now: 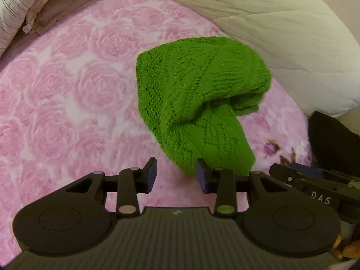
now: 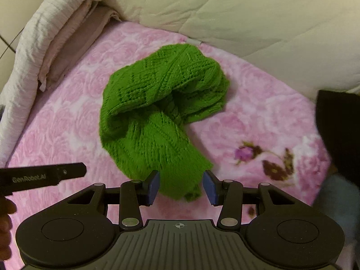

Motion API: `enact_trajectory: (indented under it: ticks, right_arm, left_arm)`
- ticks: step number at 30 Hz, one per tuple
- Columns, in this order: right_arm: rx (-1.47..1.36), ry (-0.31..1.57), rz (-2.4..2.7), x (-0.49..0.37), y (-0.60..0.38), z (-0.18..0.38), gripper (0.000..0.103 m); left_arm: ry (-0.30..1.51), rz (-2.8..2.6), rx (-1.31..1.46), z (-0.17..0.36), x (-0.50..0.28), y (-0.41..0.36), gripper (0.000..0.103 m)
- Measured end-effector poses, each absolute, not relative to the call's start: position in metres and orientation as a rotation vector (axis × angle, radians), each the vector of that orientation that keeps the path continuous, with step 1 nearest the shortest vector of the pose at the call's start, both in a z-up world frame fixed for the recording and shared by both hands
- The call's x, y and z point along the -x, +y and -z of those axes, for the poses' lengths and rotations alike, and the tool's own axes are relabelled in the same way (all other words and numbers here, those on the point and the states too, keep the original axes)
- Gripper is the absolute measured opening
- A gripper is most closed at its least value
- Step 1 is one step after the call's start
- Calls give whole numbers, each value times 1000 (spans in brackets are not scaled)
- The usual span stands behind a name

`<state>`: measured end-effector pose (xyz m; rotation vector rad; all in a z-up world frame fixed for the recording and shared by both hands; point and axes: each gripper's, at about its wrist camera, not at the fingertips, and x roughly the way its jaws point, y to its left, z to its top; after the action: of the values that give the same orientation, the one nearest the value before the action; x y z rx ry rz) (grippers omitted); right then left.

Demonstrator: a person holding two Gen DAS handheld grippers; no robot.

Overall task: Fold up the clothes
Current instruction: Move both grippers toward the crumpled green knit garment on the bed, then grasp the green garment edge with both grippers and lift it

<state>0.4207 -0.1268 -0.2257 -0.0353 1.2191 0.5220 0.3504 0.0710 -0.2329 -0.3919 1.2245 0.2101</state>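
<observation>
a green knitted garment [image 2: 162, 117] lies bunched in a loose heap on the pink rose-patterned blanket [image 2: 258, 117], roughly in the middle of the bare part of the bed. one end of it trails toward the cameras as a narrower strip, while the thicker folded part sits farther back, close to the cream quilt [image 2: 247, 15].

the right gripper [image 2: 181, 185] hangs over that near end with its jaws spread; in the right wrist view the tip of the knit shows in the gap between the blue pads [image 2: 154, 185], but the pads do not press on it, and whether they touch it cannot be told. the left gripper [image 1: 176, 176] is also spread, just left of the same end, with only pink blanket showing between its pads [image 1: 150, 175]; the knit's edge appears right behind its right-hand pad. the two tools sit side by side, each catching the other's black finger at the edge of its view.

the cream quilt is piled along the far and right side of the bed, near the garment's thick end. a stack of pale folded linens [image 2: 45, 51] lies along the far left edge, well apart from the knit. a dark cloth [image 2: 339, 130] sits at the right edge, past a printed purple flower [image 2: 245, 151] on the blanket. nothing lies on top of the garment.
</observation>
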Motion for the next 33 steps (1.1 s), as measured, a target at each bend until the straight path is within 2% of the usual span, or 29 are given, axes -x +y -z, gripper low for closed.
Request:
enact_trajectory:
  ticks: [10,19,21,22,23,24,28,29,30,31,32,33]
  right_arm:
    - [-62,1263,-494,-470,-119,278,46]
    - [-162,1279,-526,-481,-112,314,46]
    - [-178,1287,-551,-481,-113,316,46]
    - [-169,1294,-573,-480,-113,316,46]
    - [-154,1297,-595,-480,-112,315,36]
    - [-126,1293,-617,-478,-110,313,27]
    - [-56,1237,-644,-473,-107,301,25]
    - [-32,1208,-643,-472,-107,299,27]
    - [-5,1185,-643,-471,-107,297,36]
    - [29,1181,-647,-470,-105,299,60]
    - [50,1177,-653,-469,-104,302,71]
    - [46,1176,-664,-469,-104,305,71]
  left_arm:
    - [1203,-188,383,276,-383,82,34]
    - [1163,-145,511,308,-403,94,33]
    - [1142,-132,503,307,-401,94,25]
    - [1133,-121,489,305,-398,94,14]
    - [1124,-110,474,302,-395,93,8]
    - [1117,-103,460,299,-392,93,7]
    - [1079,-106,445,284,-377,98,4]
    - [1069,-107,447,281,-374,101,4]
    - [1064,-111,455,280,-371,103,4]
    - [1060,-114,458,280,-370,104,4]
    - [1056,-117,460,281,-368,104,4]
    - [1052,-114,464,283,-367,103,5]
